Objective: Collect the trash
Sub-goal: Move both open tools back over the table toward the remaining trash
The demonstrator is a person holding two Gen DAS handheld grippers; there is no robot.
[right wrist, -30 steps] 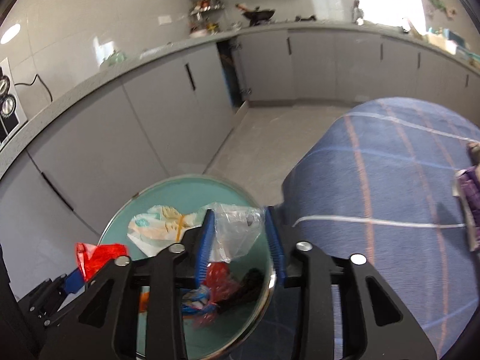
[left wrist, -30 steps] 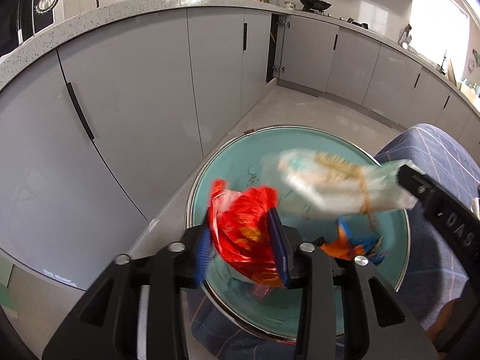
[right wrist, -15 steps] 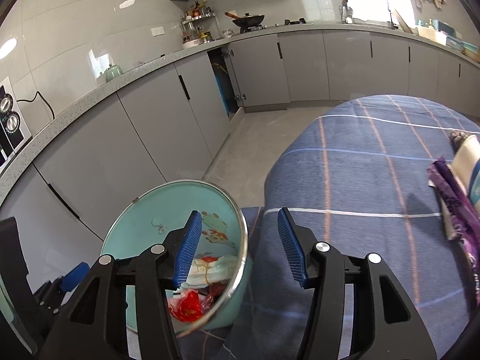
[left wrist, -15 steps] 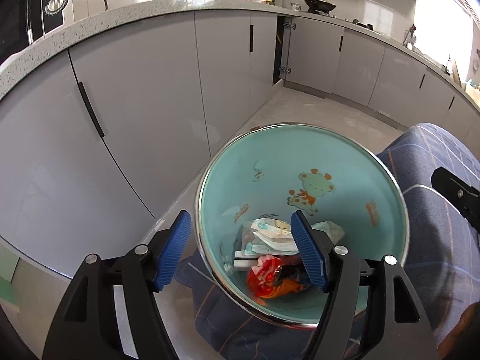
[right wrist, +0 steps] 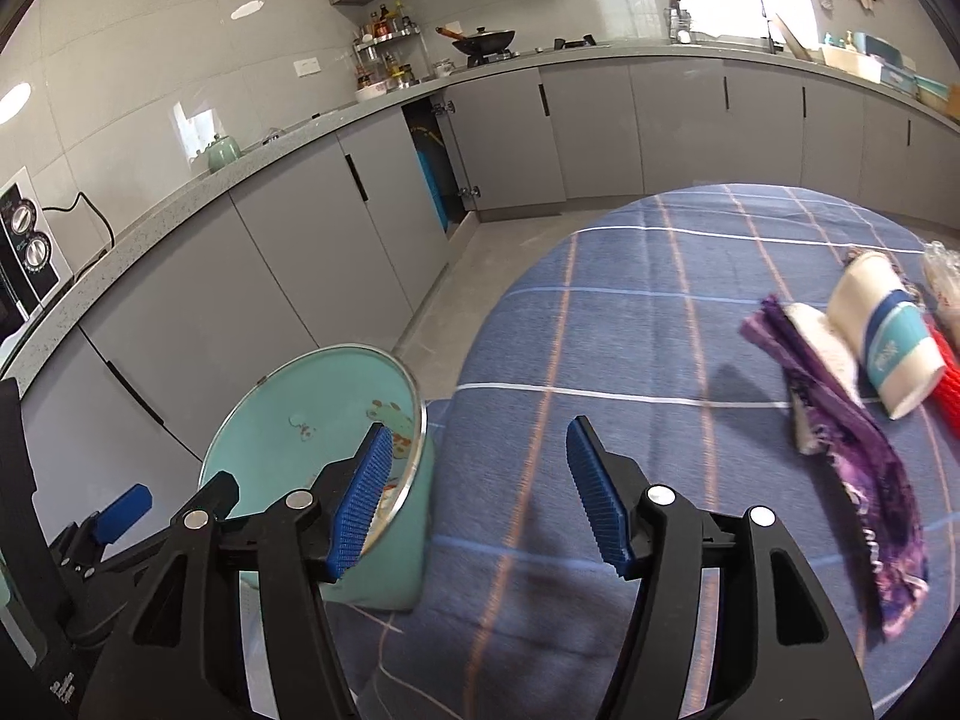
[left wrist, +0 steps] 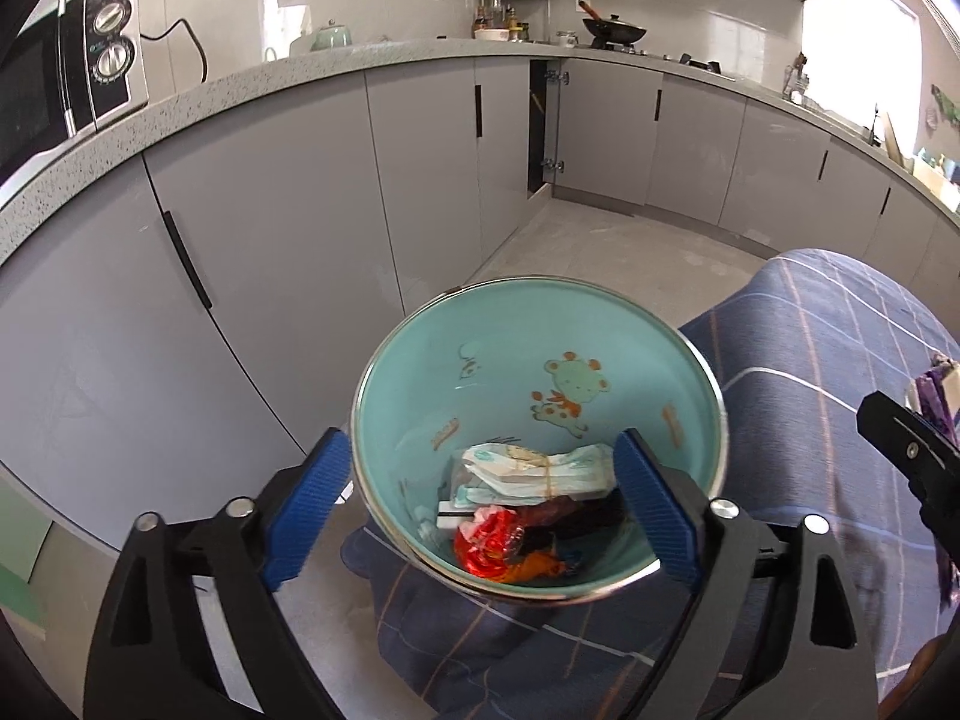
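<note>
Left to right: the left tongs (left wrist: 480, 510), blue-padded jaws opening with nothing pinched between them, hang over a round teal metal bin with a cartoon animal inside (left wrist: 420, 396), where a white wrapper (left wrist: 540, 471) and red wrapper (left wrist: 489, 546) lie at the bottom. The right tongs (right wrist: 480, 504), jaws also opening and empty, hover above the blue checked cloth-covered surface (right wrist: 630, 330). Farther right on the cloth lie a purple wrapper (right wrist: 840, 420) and a tipped white paper cup (right wrist: 888, 342).
</note>
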